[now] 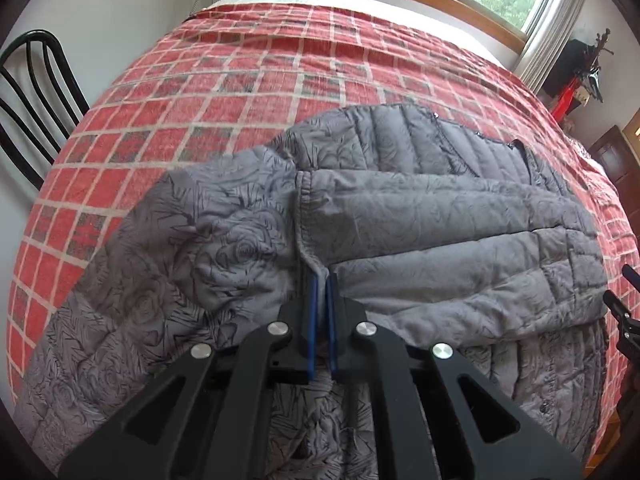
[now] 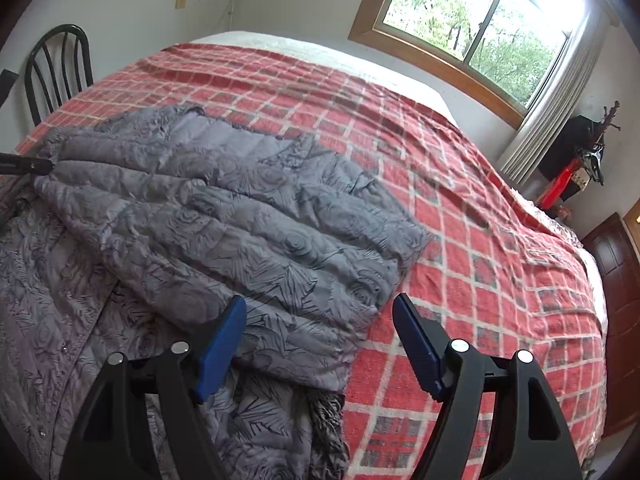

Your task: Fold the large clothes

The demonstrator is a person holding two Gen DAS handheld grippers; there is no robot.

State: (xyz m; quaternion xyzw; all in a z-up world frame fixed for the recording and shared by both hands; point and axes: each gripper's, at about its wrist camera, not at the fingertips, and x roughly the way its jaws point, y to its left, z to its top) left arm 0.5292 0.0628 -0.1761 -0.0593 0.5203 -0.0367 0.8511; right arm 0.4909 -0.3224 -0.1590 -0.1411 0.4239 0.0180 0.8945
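Observation:
A grey quilted jacket (image 1: 440, 220) with a rose print lies on a bed with a red plaid bedspread (image 1: 240, 80). One sleeve is folded across the body. My left gripper (image 1: 321, 280) is shut on the cuff hem of that sleeve, the blue pads nearly touching with fabric pinched between them. In the right wrist view the jacket (image 2: 240, 208) fills the left half. My right gripper (image 2: 320, 304) hangs open over its right edge, one pad over the fabric and one over the bedspread (image 2: 480, 260), with nothing held. The left gripper (image 2: 28, 166) shows at the far left edge.
A black chair (image 2: 56, 64) stands at the bed's far left. A window (image 2: 480, 20) with a curtain is on the back wall. A dark wooden cabinet (image 2: 616, 280) and a red object (image 2: 560, 184) stand to the right of the bed.

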